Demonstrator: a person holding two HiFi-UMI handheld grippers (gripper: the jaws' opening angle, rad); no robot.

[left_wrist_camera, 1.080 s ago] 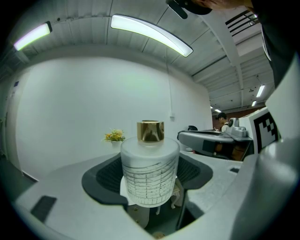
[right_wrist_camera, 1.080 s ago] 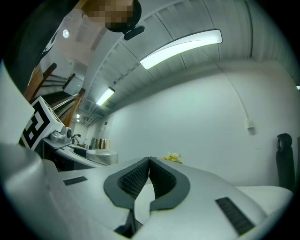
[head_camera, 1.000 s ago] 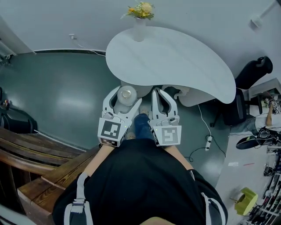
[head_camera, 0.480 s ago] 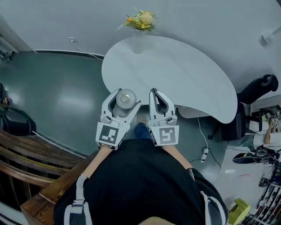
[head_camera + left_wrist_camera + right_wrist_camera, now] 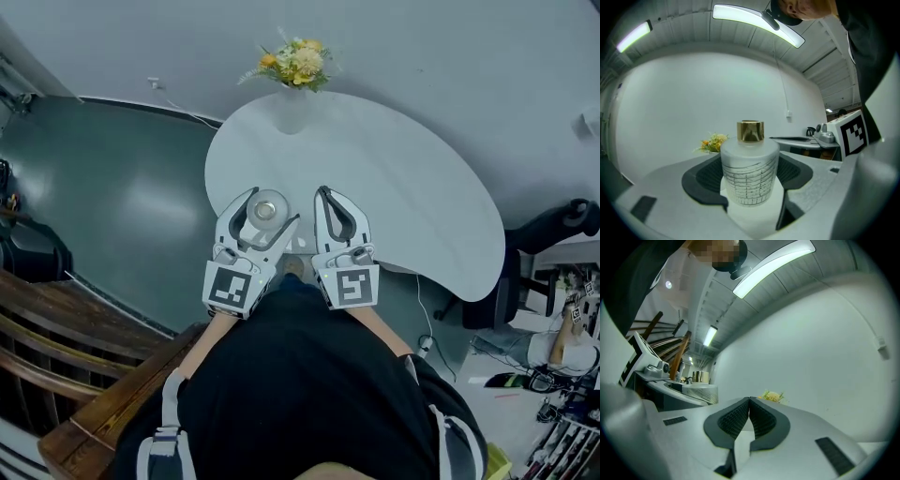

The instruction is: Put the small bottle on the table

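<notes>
A small frosted glass bottle [image 5: 749, 171] with a gold cap stands upright between the jaws of my left gripper [image 5: 750, 176], which is shut on it. From the head view the bottle [image 5: 265, 210] and the left gripper [image 5: 263, 208] hover over the near edge of the white curved table [image 5: 394, 178]. Just to the right, my right gripper [image 5: 328, 202] is shut with nothing in it, its tips over the table's near edge. In the right gripper view its dark pads [image 5: 750, 420] meet.
A white vase of yellow flowers [image 5: 292, 70] stands at the table's far edge. Dark green floor lies to the left, wooden stairs [image 5: 66, 319] at lower left. A black chair [image 5: 553, 230] and clutter sit at the right.
Both grippers and the bottle have come forward from over the floor to over the table's near edge. The left gripper's hold is unchanged.
</notes>
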